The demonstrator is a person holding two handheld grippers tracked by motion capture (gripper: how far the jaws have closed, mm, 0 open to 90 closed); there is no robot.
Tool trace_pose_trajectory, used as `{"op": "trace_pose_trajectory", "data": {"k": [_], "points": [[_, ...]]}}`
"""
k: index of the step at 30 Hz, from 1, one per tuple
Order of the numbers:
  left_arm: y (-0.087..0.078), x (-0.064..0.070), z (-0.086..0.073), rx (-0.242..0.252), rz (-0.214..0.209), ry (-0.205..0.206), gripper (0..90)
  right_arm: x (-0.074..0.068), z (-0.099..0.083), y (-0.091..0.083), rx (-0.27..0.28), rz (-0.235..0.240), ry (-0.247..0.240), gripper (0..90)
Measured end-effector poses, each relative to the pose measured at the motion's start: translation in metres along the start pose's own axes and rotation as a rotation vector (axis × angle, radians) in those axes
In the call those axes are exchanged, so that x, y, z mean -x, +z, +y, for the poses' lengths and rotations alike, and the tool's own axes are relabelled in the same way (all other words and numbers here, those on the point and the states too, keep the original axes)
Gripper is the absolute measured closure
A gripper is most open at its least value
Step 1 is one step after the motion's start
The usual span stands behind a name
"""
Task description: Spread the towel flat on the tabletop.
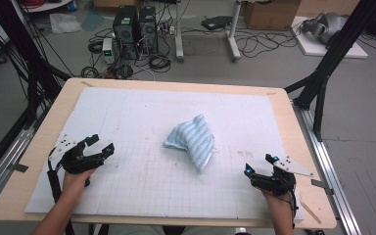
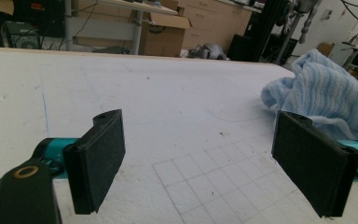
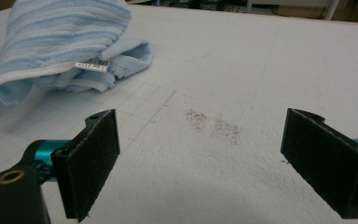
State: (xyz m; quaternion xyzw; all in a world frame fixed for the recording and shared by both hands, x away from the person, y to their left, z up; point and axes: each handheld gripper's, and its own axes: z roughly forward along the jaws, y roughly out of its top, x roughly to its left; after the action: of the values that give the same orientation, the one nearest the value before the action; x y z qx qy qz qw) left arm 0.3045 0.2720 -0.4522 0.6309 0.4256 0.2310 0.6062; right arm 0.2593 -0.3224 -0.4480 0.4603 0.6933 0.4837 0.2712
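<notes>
While the towel (image 1: 192, 141) lies crumpled in a soft heap at the middle of the white gridded mat (image 1: 127, 117), you hold both tools well clear of it, one to each side, which reads as a ready stance ahead of any grab. Your left gripper (image 1: 99, 146) sits well off the towel's left flank with its jaws spread wide and nothing between them; your right gripper (image 1: 259, 164) sits off the towel's right and nearer you, equally spread and empty. The towel is looped terry, pale blue with faint stripes, a white hem and a small label (image 3: 91, 66) showing on the side facing your right gripper. Just beyond that gripper, right of the towel, a gritty dark smudge (image 3: 213, 125) marks the mat.
</notes>
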Motion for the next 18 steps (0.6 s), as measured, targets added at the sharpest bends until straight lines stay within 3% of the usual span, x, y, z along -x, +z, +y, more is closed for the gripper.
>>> {"op": "trace_pose_trajectory", "data": {"k": [13,18], "points": [[0.0019,0.0009,0.0007,-0.013,0.014,0.002,17.7,0.0018,0.0003,-0.0001,-0.004,-0.001,0.031,10.7],[-0.0012,-0.0002,0.0021,-0.015,-0.01,0.011,17.8,0.0021,0.0009,0.0004,-0.011,0.005,0.028,10.7]]}}
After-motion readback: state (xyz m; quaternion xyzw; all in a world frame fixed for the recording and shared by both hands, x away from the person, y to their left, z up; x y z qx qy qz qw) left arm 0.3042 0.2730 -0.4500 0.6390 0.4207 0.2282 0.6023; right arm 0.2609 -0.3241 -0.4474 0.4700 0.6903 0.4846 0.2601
